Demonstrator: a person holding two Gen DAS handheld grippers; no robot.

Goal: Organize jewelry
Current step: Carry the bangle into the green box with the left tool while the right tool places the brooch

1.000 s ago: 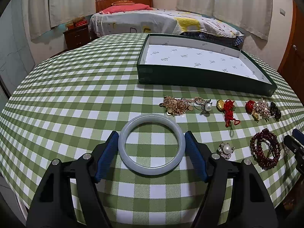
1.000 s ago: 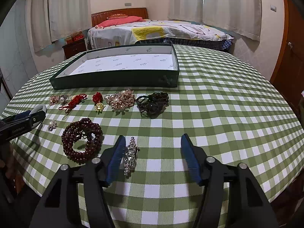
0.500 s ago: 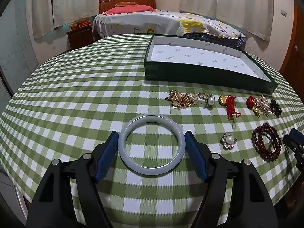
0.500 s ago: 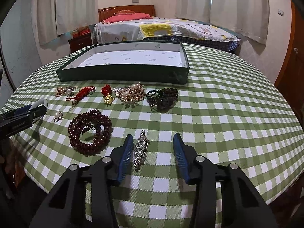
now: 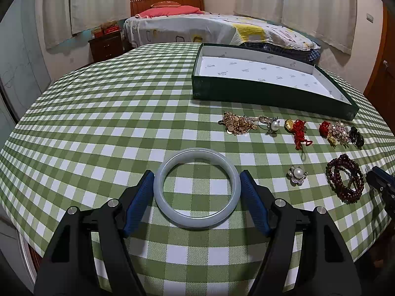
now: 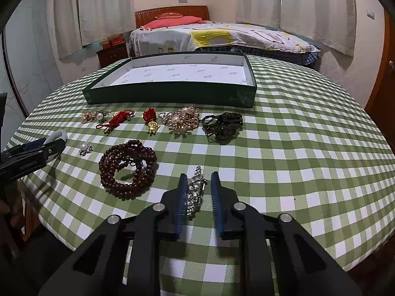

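My left gripper (image 5: 196,181) is shut on a pale jade bangle (image 5: 170,207), its blue pads touching both sides, held above the checked tablecloth. My right gripper (image 6: 198,185) is partly closed around a rhinestone hair clip (image 6: 195,191) lying on the cloth; the left pad touches it, the right pad stands a little off. A dark green tray (image 5: 269,93) with white lining sits at the back, also in the right wrist view (image 6: 172,95). Dark red bead bracelets (image 6: 127,169), a pearl flower brooch (image 5: 297,174), gold chains (image 5: 237,123) and red cord charms (image 5: 300,132) lie in rows.
A black hair tie bundle (image 6: 223,124) and a pearl-and-gold brooch (image 6: 182,120) lie before the tray. The round table's edge (image 6: 345,264) drops off close to both grippers. A bed (image 5: 222,29) and nightstand (image 5: 106,44) stand behind the table.
My right gripper has narrowed its jaws around the rhinestone clip. My left gripper has lifted slightly with the bangle still held.
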